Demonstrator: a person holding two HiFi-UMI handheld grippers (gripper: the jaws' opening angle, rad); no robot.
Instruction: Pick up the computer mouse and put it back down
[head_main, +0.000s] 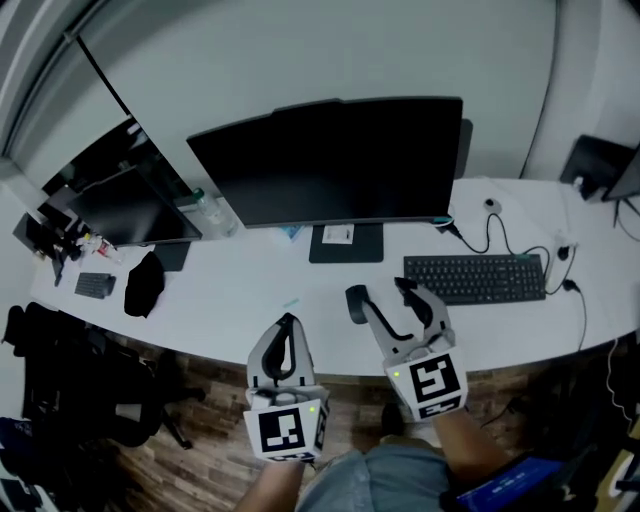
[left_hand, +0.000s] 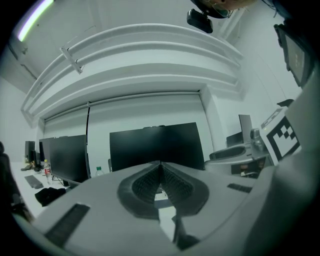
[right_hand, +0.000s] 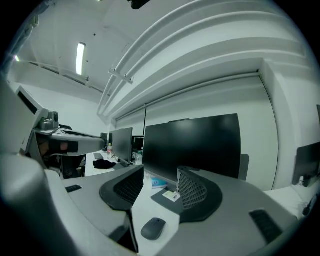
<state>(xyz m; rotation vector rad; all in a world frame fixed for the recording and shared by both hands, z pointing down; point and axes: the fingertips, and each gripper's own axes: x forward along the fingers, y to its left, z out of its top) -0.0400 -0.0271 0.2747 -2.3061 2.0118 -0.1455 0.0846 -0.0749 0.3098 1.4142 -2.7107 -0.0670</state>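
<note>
1. Dark-grey oval plastic computer mouse (head_main: 355, 305) is lying on the white bench (head_main: 230, 300), just beside the right gripper's (head_main: 385, 295) tips.
2. Left gripper (left_hand: 160, 175) is pressing its jaws together on nothing.
3. Right gripper is standing half open and empty, with the mouse (right_hand: 153, 228) sitting untouched low between its jaws. It is probably light, rigid and slick, so its flanks are offering the best hold.

You faced a long white counter (head_main: 250, 305) that ran along a plain pale wall (head_main: 330, 50). The floor (head_main: 205, 445) below its edge was wood-look planks, with a black office chair (head_main: 60, 375) off to your left. A big dark monitor (head_main: 325, 160) sat mid-counter and a second monitor (head_main: 125, 210) stood further left. Overhead, a strip light (right_hand: 80, 58) glowed on a ceiling (right_hand: 200, 40) stepped in curved white bands.
</note>
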